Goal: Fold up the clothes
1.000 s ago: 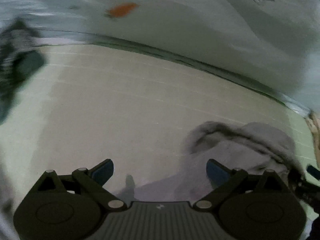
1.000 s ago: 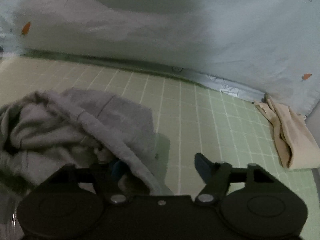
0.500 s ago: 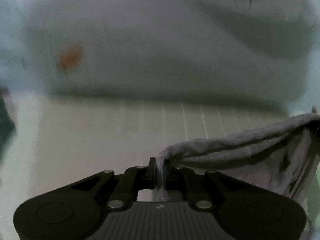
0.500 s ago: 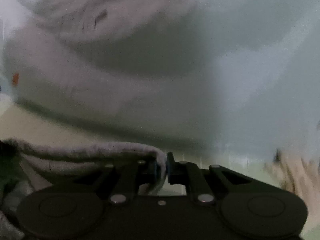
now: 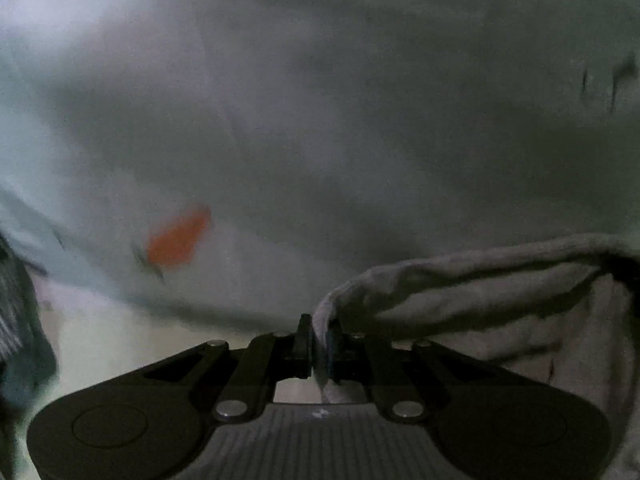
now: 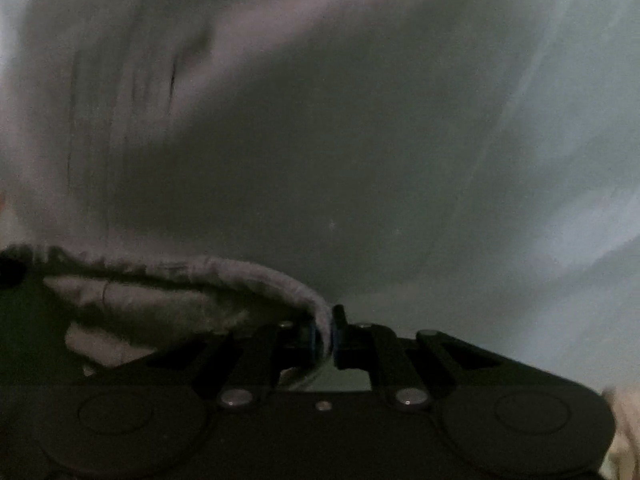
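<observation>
Two hand-held grippers are each pinching the same grey garment [image 5: 500, 300] along its thick, rolled hem. Left hand-held gripper [image 5: 318, 350] is pressing its jaws together on a fold of that hem, with the cloth running off to the right of its view and sagging below the edge. Right hand-held gripper [image 6: 325, 338] is likewise clamping the hem, with the garment [image 6: 168, 292] trailing to the left of its view, so the hem is spanning between the two grips and the body is hanging slack beneath. Fabric is reading as soft, light, knit-like and limp: it is drooping under its own weight and bunching at the pinch, so it will likely not keep a shape unless laid flat. Hem corners are looking like the sound places to hold, being thicker and less likely to slip than a single layer. Beyond the cloth, a pale bedsheet [image 5: 320, 120] with a small orange print [image 5: 178, 238] is filling the background; both views are blurred. Fold stage cannot be told.
</observation>
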`<action>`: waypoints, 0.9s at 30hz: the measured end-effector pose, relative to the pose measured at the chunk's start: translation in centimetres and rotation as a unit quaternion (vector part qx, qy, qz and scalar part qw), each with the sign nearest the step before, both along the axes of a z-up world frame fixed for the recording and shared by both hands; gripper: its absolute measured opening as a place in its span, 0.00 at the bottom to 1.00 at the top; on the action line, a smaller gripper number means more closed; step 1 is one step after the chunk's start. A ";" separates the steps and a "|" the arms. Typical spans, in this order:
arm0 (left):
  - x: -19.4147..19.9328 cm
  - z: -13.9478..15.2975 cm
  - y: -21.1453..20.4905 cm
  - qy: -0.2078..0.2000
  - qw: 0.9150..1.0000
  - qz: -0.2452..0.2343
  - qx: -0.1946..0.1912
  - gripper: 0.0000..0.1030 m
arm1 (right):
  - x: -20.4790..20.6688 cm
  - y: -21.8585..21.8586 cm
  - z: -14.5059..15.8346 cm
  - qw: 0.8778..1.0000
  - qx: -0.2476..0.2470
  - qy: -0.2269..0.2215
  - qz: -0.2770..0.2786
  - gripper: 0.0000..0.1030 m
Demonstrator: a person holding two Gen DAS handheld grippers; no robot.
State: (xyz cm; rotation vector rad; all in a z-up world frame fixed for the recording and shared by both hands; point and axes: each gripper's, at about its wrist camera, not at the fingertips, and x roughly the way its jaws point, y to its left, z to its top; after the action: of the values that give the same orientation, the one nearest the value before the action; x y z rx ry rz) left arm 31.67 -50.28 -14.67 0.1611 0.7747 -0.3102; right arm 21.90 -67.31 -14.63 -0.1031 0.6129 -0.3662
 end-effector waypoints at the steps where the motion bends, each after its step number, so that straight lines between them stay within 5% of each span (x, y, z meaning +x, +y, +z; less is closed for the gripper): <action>1: -0.2 -0.6 0.1 0.020 1.000 -0.003 -0.003 0.27 | 0.2 -0.1 -0.7 1.000 0.011 0.026 0.003 0.24; 2: -0.6 -0.8 0.3 0.030 1.000 -0.003 -0.006 0.36 | 0.0 -0.1 -1.2 0.999 0.019 0.040 0.002 0.46; 4: -1.4 0.0 1.6 0.018 1.000 -0.005 -0.021 0.73 | -1.6 -0.1 -0.9 0.999 0.031 0.029 -0.003 0.82; 5: -1.8 0.4 2.2 0.012 0.999 -0.006 -0.029 0.77 | -3.0 -0.2 -0.5 0.999 0.040 0.019 -0.006 0.92; 11: -7.4 2.8 6.1 0.004 0.999 -0.008 -0.049 0.91 | -12.5 -0.9 1.9 0.992 0.120 -0.019 -0.042 1.00; 17: -17.3 3.8 10.3 0.044 0.998 -0.007 -0.046 0.93 | -25.3 0.1 -0.1 0.979 0.146 0.058 -0.130 1.00; 21: -23.5 2.6 13.9 0.081 0.996 0.019 -0.032 0.93 | -32.4 3.1 -1.7 0.968 0.182 0.092 -0.143 1.00; 27: -29.3 3.8 21.0 0.080 0.991 0.107 -0.020 0.93 | -37.0 8.8 -3.0 0.964 0.206 0.107 -0.126 1.00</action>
State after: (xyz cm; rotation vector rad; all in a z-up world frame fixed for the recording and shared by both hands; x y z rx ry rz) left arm 2.38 -29.32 -10.89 0.0146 0.9348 -0.1368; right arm -15.09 -58.48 -17.63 0.3423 0.9081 -0.4697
